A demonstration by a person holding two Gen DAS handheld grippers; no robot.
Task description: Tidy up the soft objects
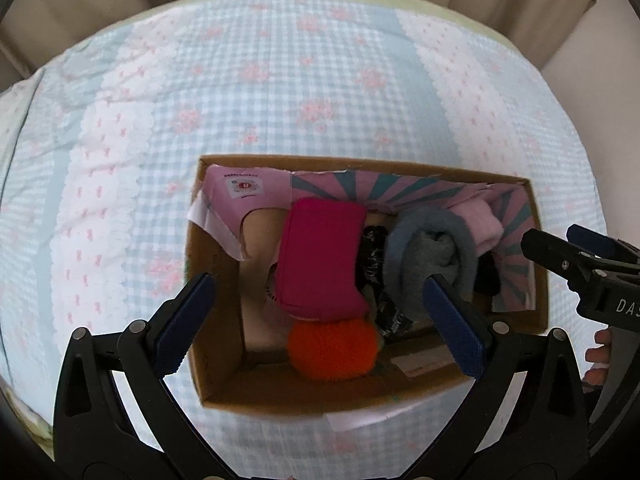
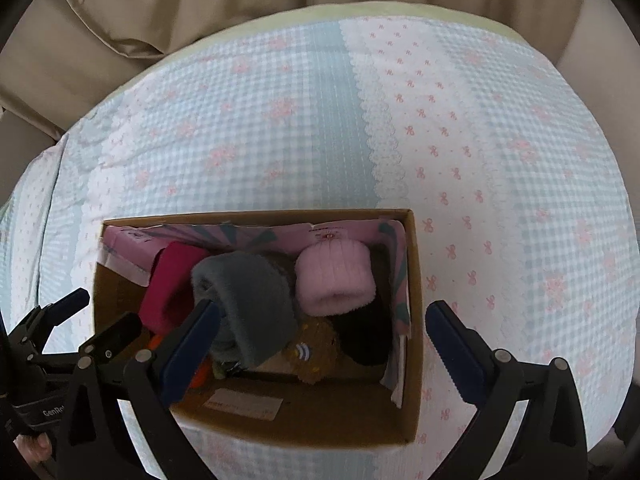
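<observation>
Several soft items are sitting packed in the cardboard box [image 1: 216, 280] in the left wrist view: magenta pouch [image 1: 320, 256] at centre, orange pom [image 1: 332, 350] at 6 o'clock of it, grey fleece [image 1: 424, 248] at 3 o'clock, likely gathered there for sorting, while the left gripper [image 1: 320, 320] is hovering over them with jaws spread wide and empty. Moving to the right wrist view, the right gripper [image 2: 320, 340] is also hanging wide apart and empty above the box, pink knit hat [image 2: 336, 280] sitting at 12 o'clock of it, all resting on a blue gingham bedspread [image 2: 280, 140] with beige curtains [image 2: 200, 8] behind.
</observation>
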